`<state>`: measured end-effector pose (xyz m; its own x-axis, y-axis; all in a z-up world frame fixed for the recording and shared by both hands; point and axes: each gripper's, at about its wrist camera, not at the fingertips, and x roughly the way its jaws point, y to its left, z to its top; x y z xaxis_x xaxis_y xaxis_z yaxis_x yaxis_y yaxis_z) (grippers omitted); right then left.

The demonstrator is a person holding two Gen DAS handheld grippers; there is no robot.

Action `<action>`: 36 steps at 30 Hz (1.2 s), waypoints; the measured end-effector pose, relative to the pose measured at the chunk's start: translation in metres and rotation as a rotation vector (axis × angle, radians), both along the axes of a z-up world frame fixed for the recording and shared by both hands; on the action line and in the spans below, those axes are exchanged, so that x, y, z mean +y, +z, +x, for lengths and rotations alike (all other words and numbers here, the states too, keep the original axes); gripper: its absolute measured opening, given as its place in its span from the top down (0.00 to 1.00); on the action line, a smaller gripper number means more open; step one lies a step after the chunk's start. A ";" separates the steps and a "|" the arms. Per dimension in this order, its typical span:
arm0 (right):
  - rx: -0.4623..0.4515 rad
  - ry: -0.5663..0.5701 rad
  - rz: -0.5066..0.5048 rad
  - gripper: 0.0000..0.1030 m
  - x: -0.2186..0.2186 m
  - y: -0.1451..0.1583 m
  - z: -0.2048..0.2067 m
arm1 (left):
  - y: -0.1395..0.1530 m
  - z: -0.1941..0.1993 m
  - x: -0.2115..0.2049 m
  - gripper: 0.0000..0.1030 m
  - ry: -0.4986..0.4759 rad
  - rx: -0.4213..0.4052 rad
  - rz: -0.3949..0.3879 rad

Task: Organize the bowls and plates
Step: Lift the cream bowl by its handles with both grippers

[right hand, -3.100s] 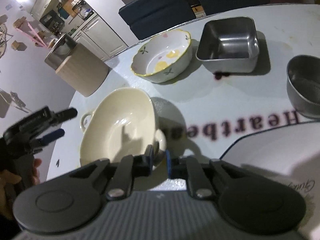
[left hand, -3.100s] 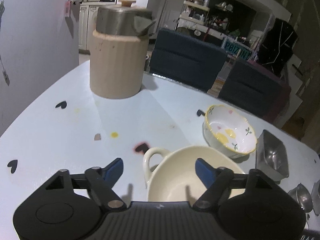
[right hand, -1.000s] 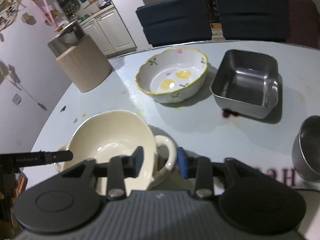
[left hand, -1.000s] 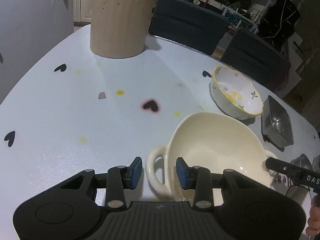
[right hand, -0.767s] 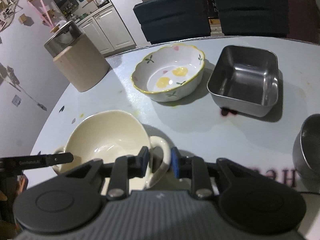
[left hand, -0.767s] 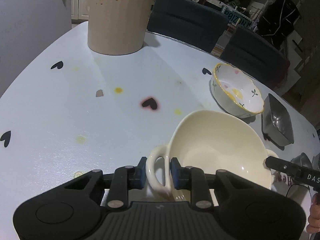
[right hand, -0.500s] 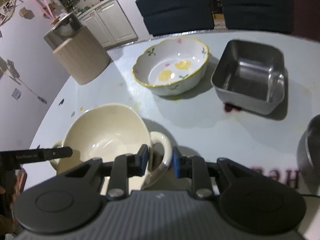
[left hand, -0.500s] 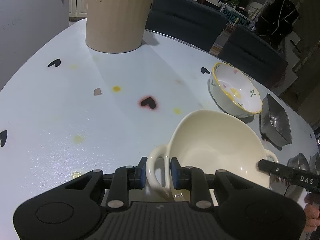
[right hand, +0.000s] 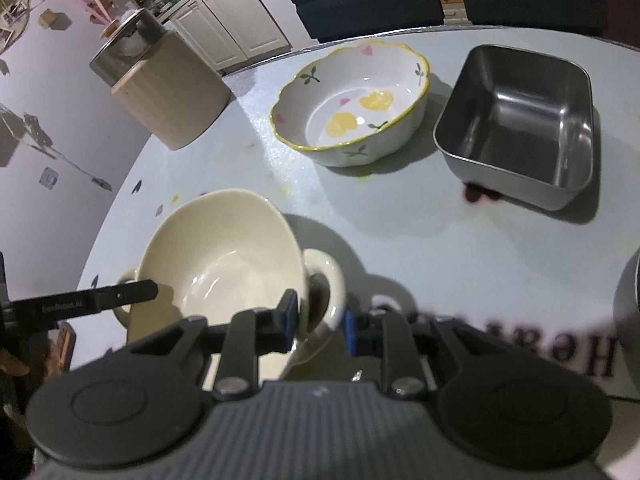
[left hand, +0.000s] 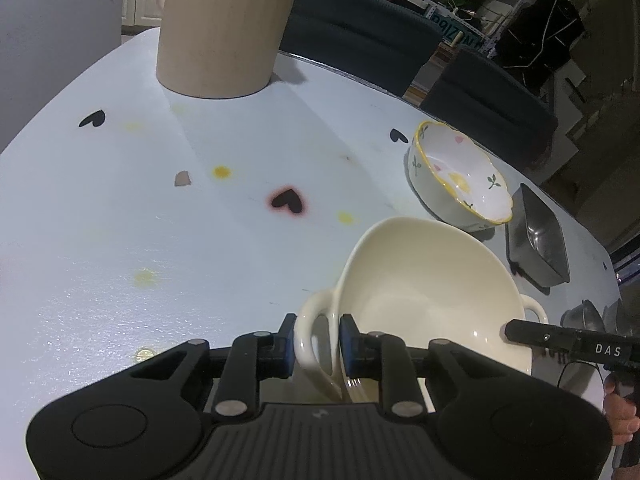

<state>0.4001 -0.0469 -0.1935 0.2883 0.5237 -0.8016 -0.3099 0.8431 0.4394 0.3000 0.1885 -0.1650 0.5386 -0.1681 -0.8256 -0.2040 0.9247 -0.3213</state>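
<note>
Left wrist view: left tool [left hand: 316, 346] pinches the near loop handle of the cream two-handled bowl [left hand: 432, 300], one pad outside the loop, the other against the bowl wall; no gap visible. The bowl sits directly ahead of the fingers, on or barely off the pale counter [left hand: 140, 220]; cannot tell which. Beyond it and to the right: floral bowl [left hand: 460, 184], then a square steel tray [left hand: 538, 236]. Far ahead-left, a beige canister [left hand: 220, 28]. The opposing tool's finger reaches in from the right at the bowl's far handle. Right wrist view: right tool [right hand: 318, 318] clamps the other loop handle, the handle filling the space between its pads. The cream bowl [right hand: 224, 256] lies ahead-left of this tool; the floral bowl [right hand: 352, 112] and steel tray [right hand: 516, 128] sit farther ahead and right. A round steel vessel [right hand: 628, 280] is cut off at the right edge. Risk, as judged: both grips sit on smooth glazed curves. Uneven lifting could tilt the bowl and twist a handle out of its pads. A low carry toward the stack could clip the floral bowl's rim.
</note>
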 end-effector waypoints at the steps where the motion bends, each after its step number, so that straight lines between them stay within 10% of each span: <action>1: 0.001 -0.003 0.000 0.73 0.000 0.000 0.000 | -0.001 0.000 0.000 0.77 0.001 0.001 -0.003; 36: -0.077 -0.018 -0.045 0.71 0.008 0.007 -0.012 | 0.012 -0.005 -0.009 0.75 0.043 0.007 0.045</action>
<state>0.3882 -0.0389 -0.1865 0.3591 0.4824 -0.7990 -0.3265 0.8669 0.3766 0.2954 0.1795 -0.1533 0.5389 -0.1076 -0.8355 -0.2462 0.9284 -0.2784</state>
